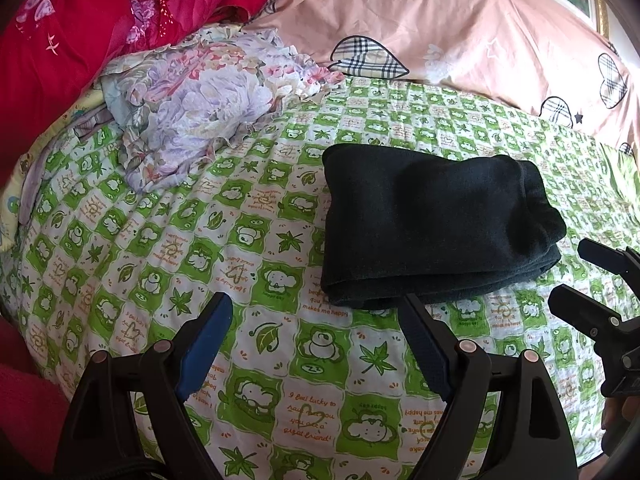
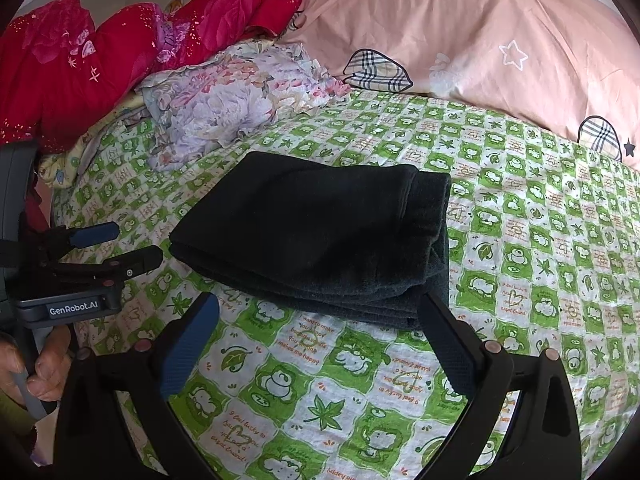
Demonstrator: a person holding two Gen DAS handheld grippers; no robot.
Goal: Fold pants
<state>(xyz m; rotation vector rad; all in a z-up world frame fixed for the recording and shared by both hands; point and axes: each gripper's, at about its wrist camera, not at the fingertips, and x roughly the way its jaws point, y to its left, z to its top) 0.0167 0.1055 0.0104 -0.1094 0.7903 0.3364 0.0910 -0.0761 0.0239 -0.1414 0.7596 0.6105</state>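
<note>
- Far left of both tools, a red quilt and a floral cloth are heaped at the bed's edge, leaving the middle free for folding.
- The left tool hovers over the green checked sheet, fingers spread and holding nothing; a hand grips its handle.
- Just ahead of both tools, touching neither, the dark pants lie as a compact stack of layers, so the folding looks finished or nearly so.
- The right tool is also spread wide and empty, its right finger just beside the stack's near corner, probably backed off after release.
- Behind the pants lies a pink duvet.
</note>
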